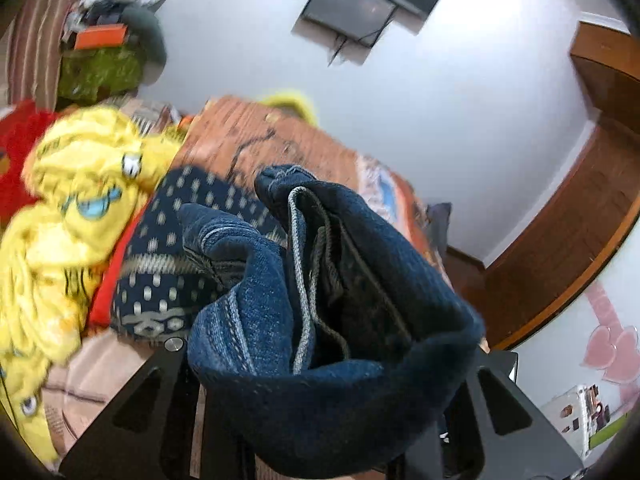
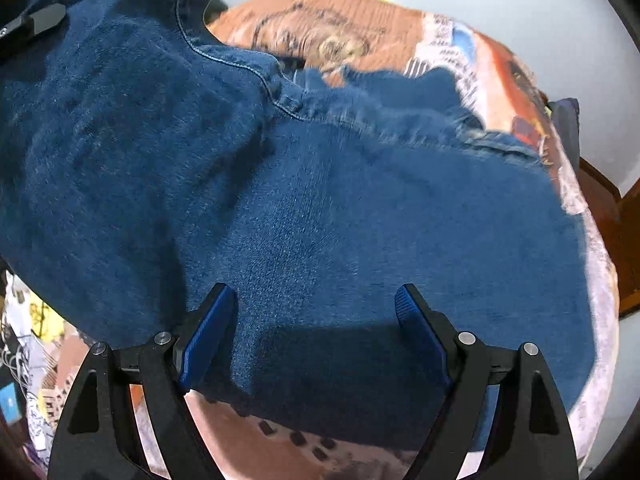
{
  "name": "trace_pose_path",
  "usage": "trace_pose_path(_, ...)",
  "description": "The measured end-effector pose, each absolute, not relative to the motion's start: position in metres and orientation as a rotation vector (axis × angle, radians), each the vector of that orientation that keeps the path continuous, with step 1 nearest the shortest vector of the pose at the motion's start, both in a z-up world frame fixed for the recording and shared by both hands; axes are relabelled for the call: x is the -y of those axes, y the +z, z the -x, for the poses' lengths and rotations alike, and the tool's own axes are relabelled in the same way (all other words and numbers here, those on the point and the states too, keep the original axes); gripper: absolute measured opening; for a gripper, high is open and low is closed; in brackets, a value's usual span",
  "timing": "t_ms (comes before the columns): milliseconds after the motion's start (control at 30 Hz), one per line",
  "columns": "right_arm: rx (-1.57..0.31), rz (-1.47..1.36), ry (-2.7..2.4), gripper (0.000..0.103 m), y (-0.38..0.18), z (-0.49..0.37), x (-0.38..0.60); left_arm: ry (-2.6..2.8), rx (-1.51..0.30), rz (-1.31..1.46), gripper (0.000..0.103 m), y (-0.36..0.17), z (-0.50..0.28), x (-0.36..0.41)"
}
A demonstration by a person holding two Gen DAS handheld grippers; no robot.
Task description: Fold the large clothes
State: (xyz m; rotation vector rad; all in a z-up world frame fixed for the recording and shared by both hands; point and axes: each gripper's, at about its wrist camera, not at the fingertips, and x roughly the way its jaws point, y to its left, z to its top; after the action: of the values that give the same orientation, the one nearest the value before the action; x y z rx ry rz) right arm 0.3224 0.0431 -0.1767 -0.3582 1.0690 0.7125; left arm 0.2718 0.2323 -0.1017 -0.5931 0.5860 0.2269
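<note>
A pair of dark blue jeans [image 2: 280,184] lies spread over the patterned orange bedcover [image 2: 360,28]. My left gripper [image 1: 328,360] is shut on a bunched fold of the jeans [image 1: 332,300], held up off the bed; the denim hides its fingertips. In the right wrist view the left gripper's black body [image 2: 32,24] shows at the top left, at the raised end of the denim. My right gripper [image 2: 316,304] hovers over the flat denim near its front edge. It stands open, and its blue pads [image 2: 208,336] have nothing between them.
Left of the jeans lie a yellow cartoon-print garment [image 1: 80,200], a navy dotted sweater [image 1: 172,248] and a red cloth [image 1: 20,140]. A cluttered pile [image 1: 100,68] stands behind them. A wall screen [image 1: 360,4] and a wooden door frame [image 1: 560,240] lie beyond the bed.
</note>
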Motion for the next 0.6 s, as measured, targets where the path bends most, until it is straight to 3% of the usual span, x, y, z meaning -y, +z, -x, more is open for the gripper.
trace_pose_path(300,-1.089,0.246,0.714,0.081,-0.151,-0.335,0.014,0.205,-0.602,0.615,0.025,-0.101,-0.302,-0.200)
trace_pose_path(600,-1.057,0.097,0.474,0.081,-0.135,-0.359,0.134,-0.017,-0.739,0.495,0.025,-0.108,-0.382,-0.071)
